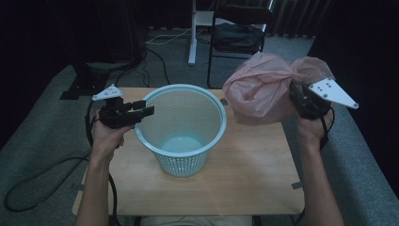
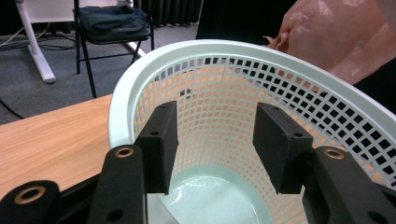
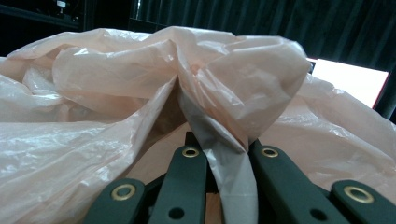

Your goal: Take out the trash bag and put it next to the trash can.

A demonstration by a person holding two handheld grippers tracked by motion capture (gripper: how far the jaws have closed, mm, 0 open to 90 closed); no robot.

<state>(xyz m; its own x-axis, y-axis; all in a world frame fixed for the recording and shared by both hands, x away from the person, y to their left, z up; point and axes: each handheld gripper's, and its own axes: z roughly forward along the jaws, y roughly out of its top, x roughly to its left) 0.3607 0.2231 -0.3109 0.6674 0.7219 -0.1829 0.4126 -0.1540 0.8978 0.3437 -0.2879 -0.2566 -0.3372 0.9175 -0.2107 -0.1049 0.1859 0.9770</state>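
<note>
A pale blue basket point(image 1: 181, 127) stands upright near the middle of the worktop point(image 1: 244, 174). The left tongs point(image 1: 143, 109) hang released at the basket's left rim, jaws spread with one to either side of the wall, and in the left gripper view point(image 2: 215, 140) the mesh shows between them. The right tongs point(image 1: 295, 96) are clenched on a fold of a pink bag point(image 1: 263, 89), held up in the air to the right of the basket, and the right gripper view shows the plastic point(image 3: 219, 154) pinched between the jaws.

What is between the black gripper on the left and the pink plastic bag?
The pale blue plastic mesh basket stands between the left hand-held gripper and the crumpled pink plastic bag, seen in the high view.
</note>
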